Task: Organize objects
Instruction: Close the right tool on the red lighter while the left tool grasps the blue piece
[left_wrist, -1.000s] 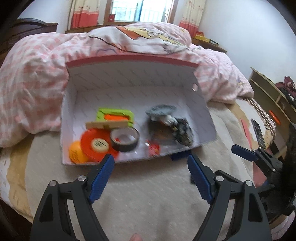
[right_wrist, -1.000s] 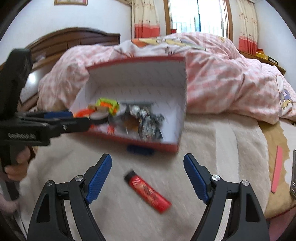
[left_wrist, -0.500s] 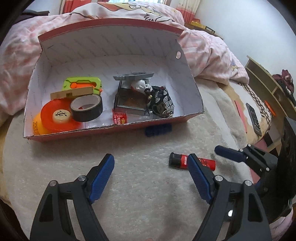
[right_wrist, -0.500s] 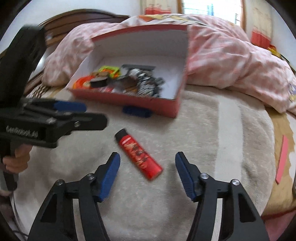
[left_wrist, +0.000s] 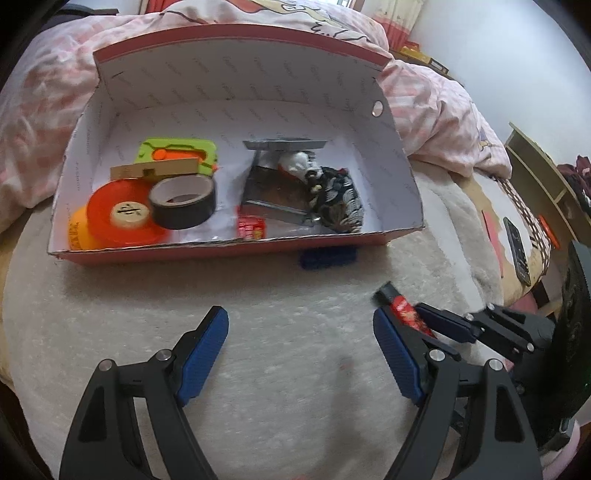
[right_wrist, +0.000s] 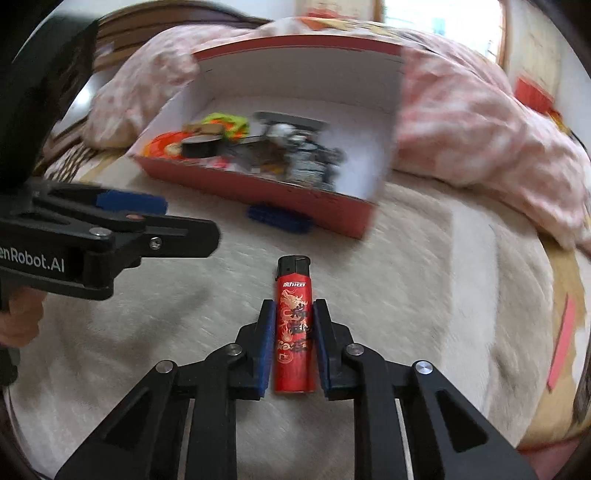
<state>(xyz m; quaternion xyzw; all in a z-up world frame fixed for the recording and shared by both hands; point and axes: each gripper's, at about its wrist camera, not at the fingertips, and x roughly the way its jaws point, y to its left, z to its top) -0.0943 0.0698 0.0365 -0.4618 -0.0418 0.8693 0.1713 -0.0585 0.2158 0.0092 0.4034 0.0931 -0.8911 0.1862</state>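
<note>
A red lighter (right_wrist: 294, 325) with a black cap lies on the cream blanket, and my right gripper (right_wrist: 293, 314) is shut on its body with a pad on each side. It also shows in the left wrist view (left_wrist: 400, 308), between the right gripper's fingers. My left gripper (left_wrist: 301, 345) is open and empty above the blanket, in front of the red cardboard box (left_wrist: 236, 249). The box holds an orange tape roll (left_wrist: 122, 214), a black tape roll (left_wrist: 183, 201), a green cutter (left_wrist: 177, 153), a metal stand (left_wrist: 273, 188) and a patterned pouch (left_wrist: 338, 203).
A blue comb-like piece (left_wrist: 327, 256) lies on the blanket against the box front. A pink checked duvet (right_wrist: 476, 122) is piled behind the box. A remote (left_wrist: 517, 254) and a red strip (right_wrist: 561, 343) lie near the bed's right edge, with a wooden shelf (left_wrist: 543, 173) beyond.
My right gripper has moved down over the lighter and closed on it. My left gripper has drawn slightly closer to the box and stays open.
</note>
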